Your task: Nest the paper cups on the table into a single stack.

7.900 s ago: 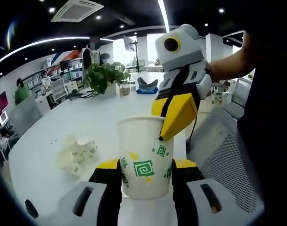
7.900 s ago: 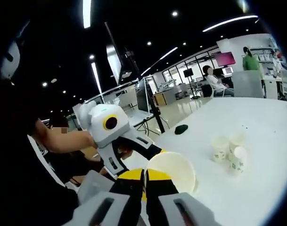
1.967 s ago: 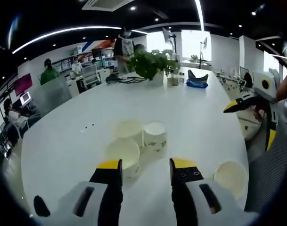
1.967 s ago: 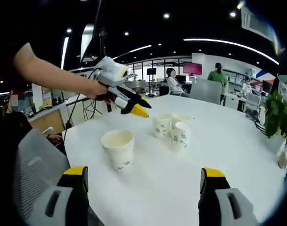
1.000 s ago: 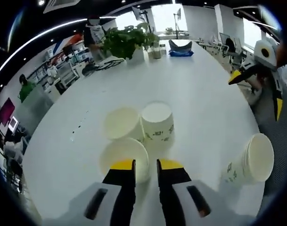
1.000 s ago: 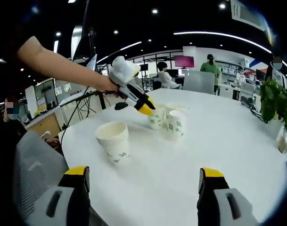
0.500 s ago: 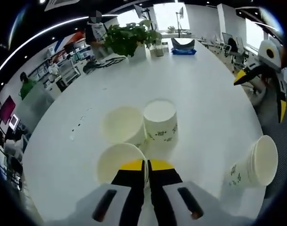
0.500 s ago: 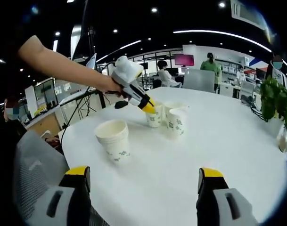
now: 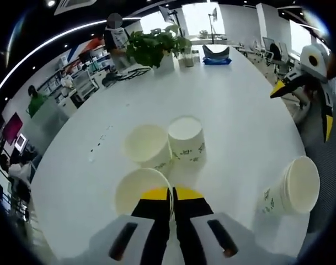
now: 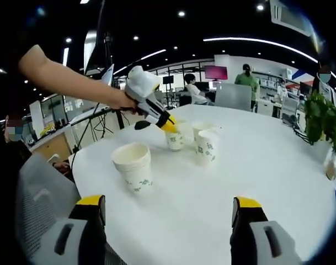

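Now the nearest cup (image 10: 174, 139) hangs a little above the worktop (image 10: 267, 182) in the right gripper view; half a second ago it sat lower, next to the other cups. The left tool (image 9: 171, 194) pinches its rim and has raised it.

In the left gripper view, that cup (image 9: 141, 191) is at the bottom, open side up. The left tool's yellow tips are squeezed together on the cup's rim, one tip inside and one outside. Just past it stand two more cups. One open cup (image 9: 149, 147) is on the left. One upside-down cup (image 9: 186, 139) is on the right, touching it. Farther right, by itself, is the stack of cups (image 9: 292, 190), with green marks on its side. At the far right edge the right tool (image 9: 308, 77) shows, off the side of the worktop. At the far end of the worktop is a green plant (image 9: 152, 47).

In the right gripper view, a person's arm (image 10: 68, 83) comes in from the left and holds the left tool (image 10: 168, 127) on the lifted cup. The stack of cups (image 10: 133, 166) stands near the left, well apart from the rest. The upside-down cup (image 10: 207, 146) stands just right of the lifted one. The right tool (image 10: 166, 210) is wide open and holds nothing, with one yellow tip at each bottom side.
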Available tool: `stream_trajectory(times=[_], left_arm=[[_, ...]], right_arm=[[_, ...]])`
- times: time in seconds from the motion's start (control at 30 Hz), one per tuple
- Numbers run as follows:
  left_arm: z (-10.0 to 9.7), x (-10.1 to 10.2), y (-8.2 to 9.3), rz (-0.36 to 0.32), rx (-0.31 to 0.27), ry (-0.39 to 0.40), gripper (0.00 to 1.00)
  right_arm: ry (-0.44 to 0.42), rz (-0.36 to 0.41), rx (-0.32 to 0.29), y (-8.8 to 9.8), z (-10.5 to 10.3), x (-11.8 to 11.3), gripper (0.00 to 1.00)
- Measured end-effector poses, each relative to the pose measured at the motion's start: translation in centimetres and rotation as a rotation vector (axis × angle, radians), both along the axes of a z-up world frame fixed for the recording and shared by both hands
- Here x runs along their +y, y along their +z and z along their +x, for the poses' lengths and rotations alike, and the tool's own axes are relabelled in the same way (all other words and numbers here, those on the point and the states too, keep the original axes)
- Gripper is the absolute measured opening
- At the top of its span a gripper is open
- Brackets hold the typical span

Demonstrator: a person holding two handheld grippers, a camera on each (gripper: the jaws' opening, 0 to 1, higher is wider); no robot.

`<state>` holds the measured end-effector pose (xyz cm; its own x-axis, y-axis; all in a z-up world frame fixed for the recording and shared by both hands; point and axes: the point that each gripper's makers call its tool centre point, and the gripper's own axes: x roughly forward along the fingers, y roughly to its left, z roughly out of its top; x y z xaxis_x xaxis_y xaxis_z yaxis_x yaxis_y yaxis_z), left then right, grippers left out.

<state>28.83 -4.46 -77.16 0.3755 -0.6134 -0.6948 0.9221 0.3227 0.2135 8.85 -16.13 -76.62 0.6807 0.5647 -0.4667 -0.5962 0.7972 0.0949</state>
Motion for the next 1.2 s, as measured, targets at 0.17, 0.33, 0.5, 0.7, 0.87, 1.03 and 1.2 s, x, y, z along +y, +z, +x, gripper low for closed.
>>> stream_trajectory(times=[0.17, 0.33, 0.5, 0.7, 0.87, 1.03, 1.2], left_arm=[[-0.8, 0.9, 0.8, -0.004, -0.014, 0.007, 0.0], [-1.9, 1.5, 2.0, -0.017, -0.022, 0.02, 0.0], [-3.1, 2.3, 2.8, -0.013, -0.032, 0.016, 0.0], [-4.7, 3.1, 4.5, -0.029, -0.037, 0.022, 0.0], [-6.5, 3.2, 6.0, -0.043, -0.045, 0.019, 0.0], [-8.4, 2.8, 8.0, -0.073, -0.055, 0.015, 0.0], [-10.4, 2.2, 10.1, -0.107, -0.066, 0.007, 0.0]], right_arm=[[0.001, 0.006, -0.012, 0.3, 0.0, 0.1, 0.97], [0.003, 0.011, -0.021, 0.6, 0.0, 0.3, 0.99], [0.01, 0.008, -0.027, 0.7, 0.0, 0.3, 1.0], [0.018, 0.006, -0.028, 0.8, -0.1, 0.5, 1.0], [0.024, 0.006, -0.032, 0.8, -0.1, 0.6, 1.0], [0.03, 0.005, -0.035, 0.9, -0.2, 0.7, 1.0], [0.034, 0.003, -0.04, 1.0, -0.2, 0.8, 1.0]])
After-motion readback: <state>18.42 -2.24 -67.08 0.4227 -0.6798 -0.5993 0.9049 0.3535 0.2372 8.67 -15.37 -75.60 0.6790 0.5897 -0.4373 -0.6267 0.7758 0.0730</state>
